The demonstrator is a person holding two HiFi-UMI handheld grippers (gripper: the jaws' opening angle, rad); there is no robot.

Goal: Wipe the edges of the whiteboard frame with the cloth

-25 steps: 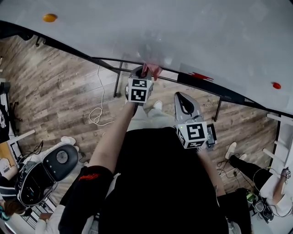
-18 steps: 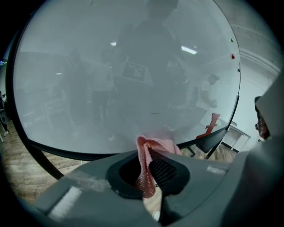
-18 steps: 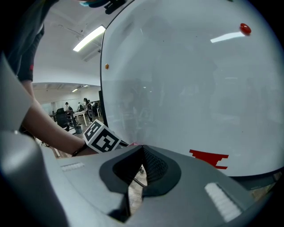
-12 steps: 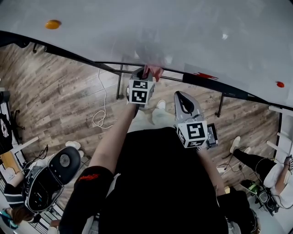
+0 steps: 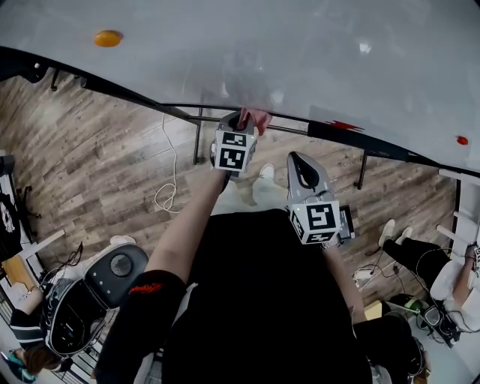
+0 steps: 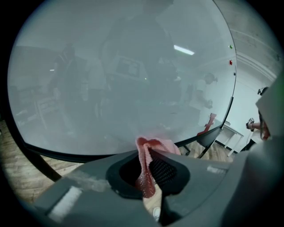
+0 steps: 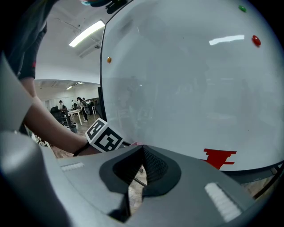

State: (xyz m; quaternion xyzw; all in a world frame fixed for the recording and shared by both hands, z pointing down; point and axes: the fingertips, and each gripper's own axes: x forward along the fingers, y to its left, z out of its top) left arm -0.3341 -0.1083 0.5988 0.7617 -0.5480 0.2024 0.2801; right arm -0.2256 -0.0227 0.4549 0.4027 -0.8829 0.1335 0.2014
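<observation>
Left hand-held gripper point(image 6: 150, 153), bunched pink cloth point(image 6: 144, 175)

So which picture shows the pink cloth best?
The left gripper view: the pink cloth sits close up, pinched in the left claw. The head view shows only a small pink tuft past that claw at the whiteboard's lower edge; the right gripper view, barely a sliver.

One whiteboard point(image 5: 300, 52), one pink cloth point(image 5: 256, 118), two claws, left claw point(image 5: 241, 118) and right claw point(image 5: 298, 159), three magnets point(image 7: 108, 59) point(image 7: 256, 41) point(image 7: 242, 8)
</observation>
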